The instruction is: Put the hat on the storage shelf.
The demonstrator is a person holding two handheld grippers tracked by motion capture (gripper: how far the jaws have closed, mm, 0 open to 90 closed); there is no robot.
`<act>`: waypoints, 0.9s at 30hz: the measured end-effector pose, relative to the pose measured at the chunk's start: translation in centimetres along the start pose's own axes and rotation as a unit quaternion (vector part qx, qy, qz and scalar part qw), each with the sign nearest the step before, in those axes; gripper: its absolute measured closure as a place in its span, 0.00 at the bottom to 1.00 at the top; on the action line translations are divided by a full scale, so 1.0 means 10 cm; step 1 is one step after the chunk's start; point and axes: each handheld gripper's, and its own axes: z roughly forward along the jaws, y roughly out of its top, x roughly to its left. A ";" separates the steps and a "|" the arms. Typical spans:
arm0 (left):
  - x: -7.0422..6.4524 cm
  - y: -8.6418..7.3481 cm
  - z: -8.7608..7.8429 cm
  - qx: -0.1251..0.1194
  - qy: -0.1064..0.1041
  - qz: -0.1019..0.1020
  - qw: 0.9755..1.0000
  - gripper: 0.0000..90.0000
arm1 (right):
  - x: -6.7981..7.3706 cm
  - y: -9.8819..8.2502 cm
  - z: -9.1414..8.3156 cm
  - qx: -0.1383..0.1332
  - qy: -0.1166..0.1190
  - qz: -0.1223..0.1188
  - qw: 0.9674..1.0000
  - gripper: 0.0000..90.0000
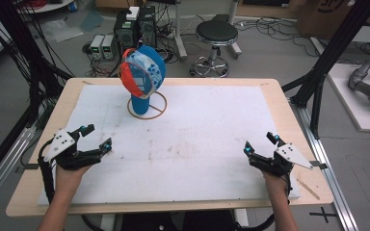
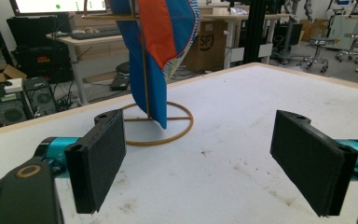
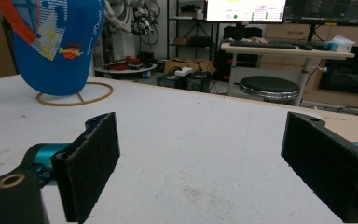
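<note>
A blue cap with an orange-red brim (image 1: 143,72) hangs on a thin wooden stand with a ring base (image 1: 147,105) at the back middle of the white mat (image 1: 197,139). In the left gripper view the cap (image 2: 161,42) and ring base (image 2: 161,126) stand ahead of the jaws. The cap (image 3: 56,42) appears at upper left in the right gripper view. My left gripper (image 1: 96,137) rests open near the front left, nothing between its jaws. Near the front right my right gripper (image 1: 260,144) is open too, also holding nothing.
The mat lies on a wooden table (image 1: 29,173). Beyond the far edge stand a black stool (image 1: 217,33), computer towers (image 1: 135,29) and cables on the floor. Black frame posts (image 1: 318,72) rise at the right.
</note>
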 end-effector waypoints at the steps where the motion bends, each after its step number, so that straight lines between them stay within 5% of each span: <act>1: 0.00 0.00 0.00 -0.001 0.002 -0.001 1.000 0.21 | 0.00 0.01 -0.01 -0.001 -0.002 0.001 1.000 0.12; 27: 0.01 0.01 0.04 -0.032 0.001 -0.018 0.999 0.20 | 0.01 0.12 -0.13 -0.018 -0.010 -0.007 1.000 0.12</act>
